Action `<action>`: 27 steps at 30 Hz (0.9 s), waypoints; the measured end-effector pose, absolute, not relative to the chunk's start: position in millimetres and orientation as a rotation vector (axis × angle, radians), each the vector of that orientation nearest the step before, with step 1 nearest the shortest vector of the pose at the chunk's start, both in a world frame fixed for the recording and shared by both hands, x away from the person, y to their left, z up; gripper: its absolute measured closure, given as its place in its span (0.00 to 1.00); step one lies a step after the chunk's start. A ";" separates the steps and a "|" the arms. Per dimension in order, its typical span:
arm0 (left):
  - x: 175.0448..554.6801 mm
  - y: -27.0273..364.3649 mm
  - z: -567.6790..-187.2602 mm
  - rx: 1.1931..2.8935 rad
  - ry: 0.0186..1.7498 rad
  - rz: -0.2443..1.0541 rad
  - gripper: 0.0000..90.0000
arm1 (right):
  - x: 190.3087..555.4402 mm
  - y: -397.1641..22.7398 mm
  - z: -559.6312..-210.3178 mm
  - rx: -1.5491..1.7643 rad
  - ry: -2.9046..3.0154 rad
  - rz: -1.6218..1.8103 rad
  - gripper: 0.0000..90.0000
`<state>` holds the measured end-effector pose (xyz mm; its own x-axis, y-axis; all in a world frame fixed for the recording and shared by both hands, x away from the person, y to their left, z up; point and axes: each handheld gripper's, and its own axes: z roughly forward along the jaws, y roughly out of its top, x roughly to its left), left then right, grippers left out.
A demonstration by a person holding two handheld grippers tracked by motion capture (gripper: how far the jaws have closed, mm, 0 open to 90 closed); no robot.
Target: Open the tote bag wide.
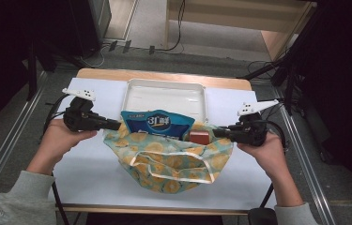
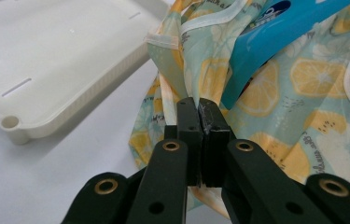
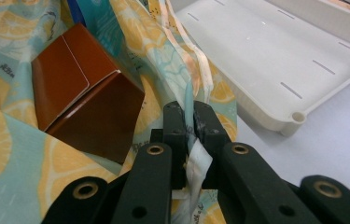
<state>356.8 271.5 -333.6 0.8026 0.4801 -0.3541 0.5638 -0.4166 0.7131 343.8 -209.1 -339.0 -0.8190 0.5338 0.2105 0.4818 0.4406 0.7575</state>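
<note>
In the high view, a lemon-patterned fabric bag [image 1: 173, 161] of teal and yellow cloth is stretched between the left claw [image 1: 117, 124] and the right claw [image 1: 217, 132], each clamped on one side edge of its mouth. A blue plastic snack pouch [image 1: 157, 123] juts from the opening between the two claws, and a small brown cardboard box [image 1: 200, 137] sits just inside the right claw. A white plastic tray [image 1: 164, 96] lies beyond both claws on the white counter [image 1: 89, 173].

In the left gripper view, the left claw [image 2: 199, 112] is seen shut on a fold of the bag [image 2: 303, 93], with the pouch [image 2: 275, 32] ahead of it and the tray [image 2: 46, 60] off to one side.

In the right gripper view, the right claw [image 3: 186, 116] is pinched on the bag's white-trimmed hem [image 3: 196, 163]; the box [image 3: 84, 93] rests just beside it.

The bag appears to be handled with its contents inside. Both grips should be kept level and firm, so that the hem is not slipped and nothing is tipped out.
</note>
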 end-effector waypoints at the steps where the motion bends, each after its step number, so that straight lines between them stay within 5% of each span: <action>1: 356.2 272.2 -334.1 2.079 0.767 -0.114 1.00 | 342.8 -208.9 -340.2 0.917 2.605 1.348 0.96; 27: 357.9 267.5 -382.1 2.095 0.827 -0.179 1.00 | 340.7 -205.5 -392.5 1.001 2.574 1.450 1.00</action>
